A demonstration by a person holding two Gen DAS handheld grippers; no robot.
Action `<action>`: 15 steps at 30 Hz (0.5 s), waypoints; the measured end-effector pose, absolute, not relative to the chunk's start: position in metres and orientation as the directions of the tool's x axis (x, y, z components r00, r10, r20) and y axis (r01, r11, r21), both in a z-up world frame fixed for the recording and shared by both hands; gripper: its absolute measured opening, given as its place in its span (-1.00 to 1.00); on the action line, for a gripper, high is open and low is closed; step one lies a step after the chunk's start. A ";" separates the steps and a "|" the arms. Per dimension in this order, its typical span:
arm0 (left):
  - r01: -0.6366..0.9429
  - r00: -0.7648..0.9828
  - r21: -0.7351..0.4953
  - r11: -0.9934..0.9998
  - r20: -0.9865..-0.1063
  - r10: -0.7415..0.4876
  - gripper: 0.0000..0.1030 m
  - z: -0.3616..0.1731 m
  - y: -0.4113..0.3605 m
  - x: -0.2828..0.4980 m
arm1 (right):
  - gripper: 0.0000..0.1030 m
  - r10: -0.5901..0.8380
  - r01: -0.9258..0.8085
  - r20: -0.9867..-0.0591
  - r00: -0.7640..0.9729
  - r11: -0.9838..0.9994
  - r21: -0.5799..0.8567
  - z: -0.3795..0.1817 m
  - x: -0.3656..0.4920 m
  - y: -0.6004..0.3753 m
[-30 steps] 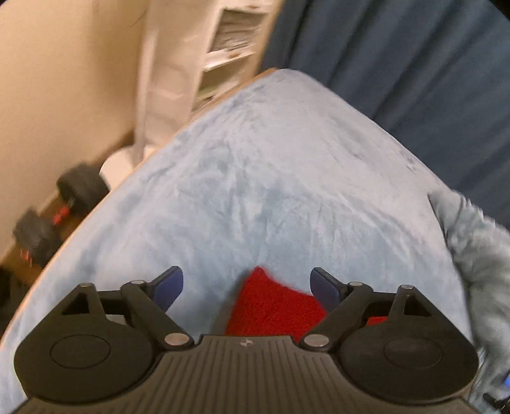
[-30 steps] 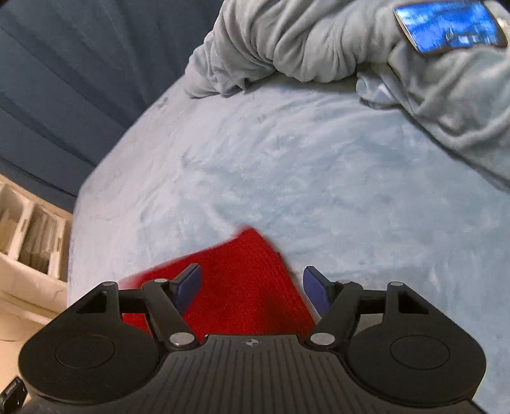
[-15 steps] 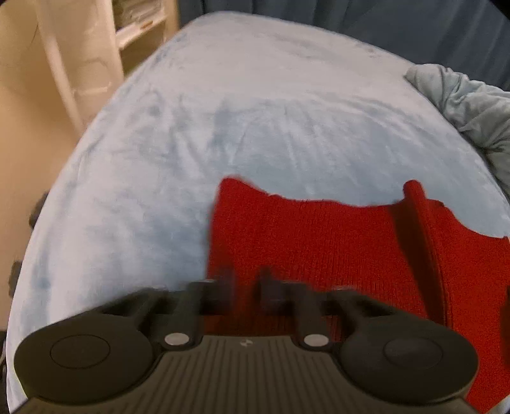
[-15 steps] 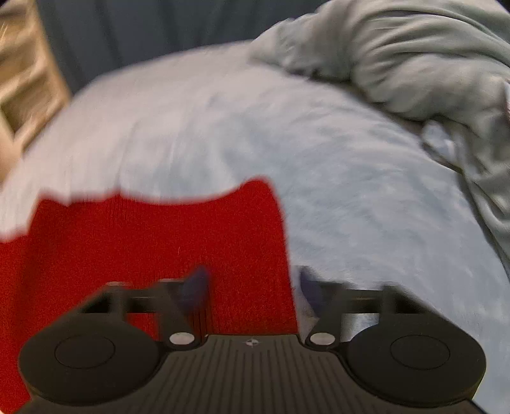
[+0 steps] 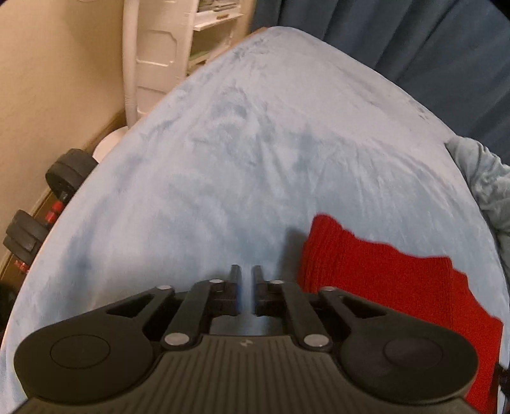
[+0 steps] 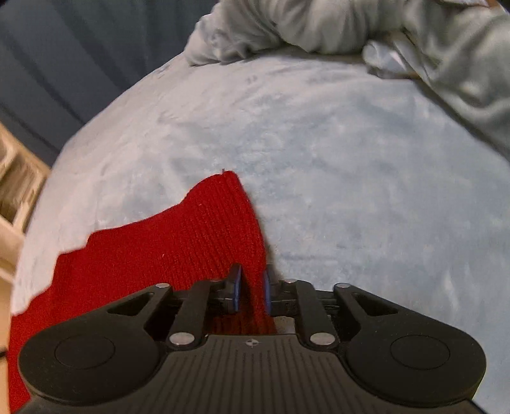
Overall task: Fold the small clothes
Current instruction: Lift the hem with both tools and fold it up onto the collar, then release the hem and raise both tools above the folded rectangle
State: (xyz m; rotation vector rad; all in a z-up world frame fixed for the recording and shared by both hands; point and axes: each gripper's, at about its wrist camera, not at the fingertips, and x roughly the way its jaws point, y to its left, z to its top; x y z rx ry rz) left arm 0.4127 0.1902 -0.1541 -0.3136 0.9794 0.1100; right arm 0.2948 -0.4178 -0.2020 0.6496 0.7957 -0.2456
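Lying on the pale blue plush blanket [image 5: 255, 165] is the red knitted garment [image 6: 178, 248], spread flat with one pointed corner reaching toward the far side. In the left wrist view it sits to the right of the left gripper [image 5: 246, 277], just beside it and clear of its fingers. That gripper's jaws stand a narrow slit apart and are opening, with only blanket showing between them.

The right gripper [image 6: 251, 280] straddles the garment's right edge: a raised ridge of red knit runs between the blue pads [image 6: 236, 288], and the jaws are opening, so whether they are pinching the fold cannot be told.

A rumpled grey-green cover [image 6: 366, 28] lies along the far right. Black dumbbells [image 5: 47, 197] rest on the floor to the left, with dark blue curtains [image 5: 414, 41] behind.
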 end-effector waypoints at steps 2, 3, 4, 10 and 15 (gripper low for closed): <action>-0.207 0.556 -0.237 0.949 -0.827 -0.085 0.05 -0.154 0.190 0.404 | 0.04 0.014 0.447 -0.724 0.690 0.778 0.441 -0.200 0.287 -0.421; -0.201 0.559 -0.241 0.949 -0.824 -0.091 0.30 -0.153 0.189 0.398 | 0.14 -0.001 0.456 -0.722 0.691 0.776 0.436 -0.198 0.281 -0.423; -0.191 0.561 -0.246 0.950 -0.822 -0.100 0.36 -0.152 0.187 0.392 | 0.16 -0.013 0.464 -0.720 0.693 0.774 0.432 -0.195 0.274 -0.423; -0.089 0.558 -0.324 0.942 -0.799 -0.222 0.74 -0.146 0.162 0.353 | 0.27 0.008 0.444 -0.701 0.713 0.769 0.460 -0.176 0.212 -0.412; -0.085 0.515 -0.190 0.978 -0.849 -0.120 0.81 -0.170 0.139 0.340 | 0.34 -0.001 0.381 -0.676 0.737 0.826 0.415 -0.178 0.169 -0.383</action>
